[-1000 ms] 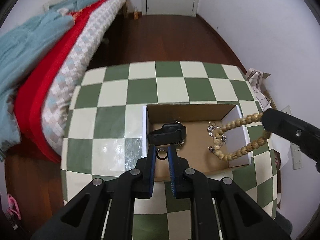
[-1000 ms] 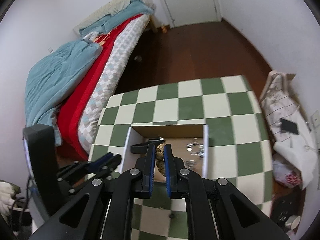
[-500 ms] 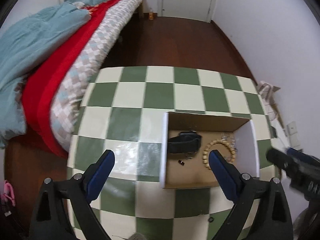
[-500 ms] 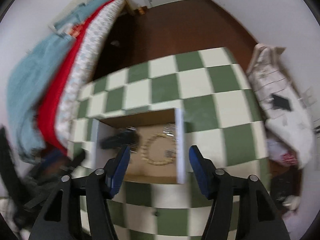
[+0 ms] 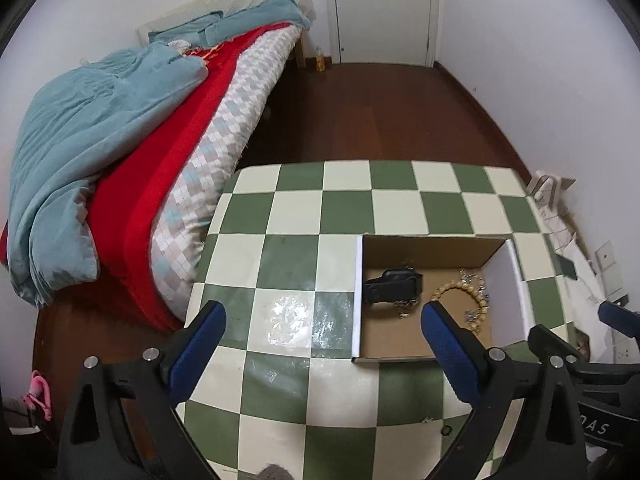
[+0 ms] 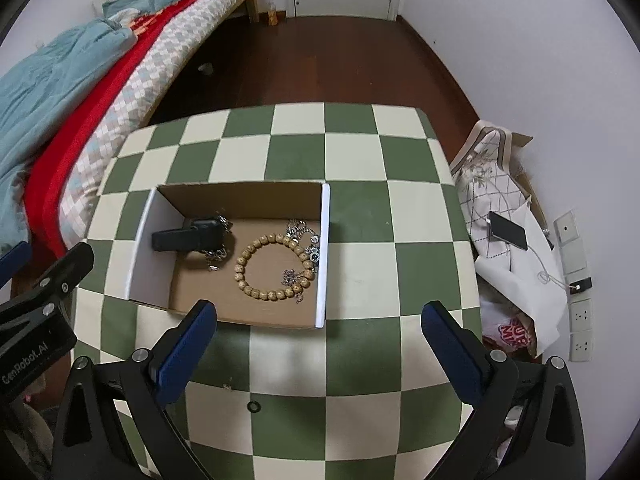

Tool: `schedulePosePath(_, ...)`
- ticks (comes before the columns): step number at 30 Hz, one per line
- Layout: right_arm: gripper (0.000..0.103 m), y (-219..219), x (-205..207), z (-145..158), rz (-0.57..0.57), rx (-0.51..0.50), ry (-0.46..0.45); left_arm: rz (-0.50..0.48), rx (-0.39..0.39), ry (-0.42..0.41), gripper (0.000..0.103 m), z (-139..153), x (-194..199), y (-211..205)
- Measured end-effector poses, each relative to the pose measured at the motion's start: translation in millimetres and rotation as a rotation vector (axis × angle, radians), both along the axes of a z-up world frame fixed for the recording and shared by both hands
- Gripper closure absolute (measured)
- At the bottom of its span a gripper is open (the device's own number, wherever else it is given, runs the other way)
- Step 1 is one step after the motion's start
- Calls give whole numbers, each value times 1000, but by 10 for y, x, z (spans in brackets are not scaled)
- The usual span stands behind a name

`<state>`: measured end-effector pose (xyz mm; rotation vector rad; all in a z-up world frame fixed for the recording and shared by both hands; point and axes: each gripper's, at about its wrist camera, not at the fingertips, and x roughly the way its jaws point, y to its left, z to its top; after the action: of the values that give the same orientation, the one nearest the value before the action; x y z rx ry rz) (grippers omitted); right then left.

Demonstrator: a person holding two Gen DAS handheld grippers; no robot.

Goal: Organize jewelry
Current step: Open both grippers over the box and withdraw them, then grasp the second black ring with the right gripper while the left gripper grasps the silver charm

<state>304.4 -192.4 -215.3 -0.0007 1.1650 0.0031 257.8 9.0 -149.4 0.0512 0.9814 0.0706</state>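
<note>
An open cardboard box [image 6: 325, 256] stands on the green-and-cream checked table [image 6: 352, 152]. In it lie a black watch [image 6: 186, 236], a wooden bead bracelet [image 6: 272, 266] and silver chains [image 6: 306, 240]. The box [image 5: 358, 300], the watch [image 5: 390, 286] and the bracelet [image 5: 460, 294] also show in the left wrist view. My left gripper [image 5: 322, 330] is open and empty, held above the table near the box's left side. My right gripper [image 6: 318, 330] is open and empty, held above the box's near edge. A small dark ring [image 6: 253, 405] lies on the table in front of the box.
A bed with a blue quilt and a red blanket [image 5: 120, 152] stands left of the table. Bags, papers and a phone [image 6: 508, 230] lie on the floor to the right by the wall. Dark wood floor [image 5: 380, 112] runs back to a white door.
Both grippers have opened and pulled back from the box. The bead bracelet that the right gripper held now lies in the box. The left gripper no longer holds the small ring.
</note>
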Motion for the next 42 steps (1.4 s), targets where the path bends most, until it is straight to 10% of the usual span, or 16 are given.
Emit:
schedulePosePath(23,0,92,-1073,940,-22,23,-264,100,86,-239,3,641,-1019,215)
schedulePosePath(26,1,109,-1172,679,-23,38,-222,128,151,-200,3,382,-1049,246)
schedulePosePath(30,54,151,-1195,19,-3,83,-87,151,216,-104,3,-65,-1017,298)
schedulePosePath(42,54,424,-1084,-1234,27,160,21,195,278,56,3,-796,-993,486)
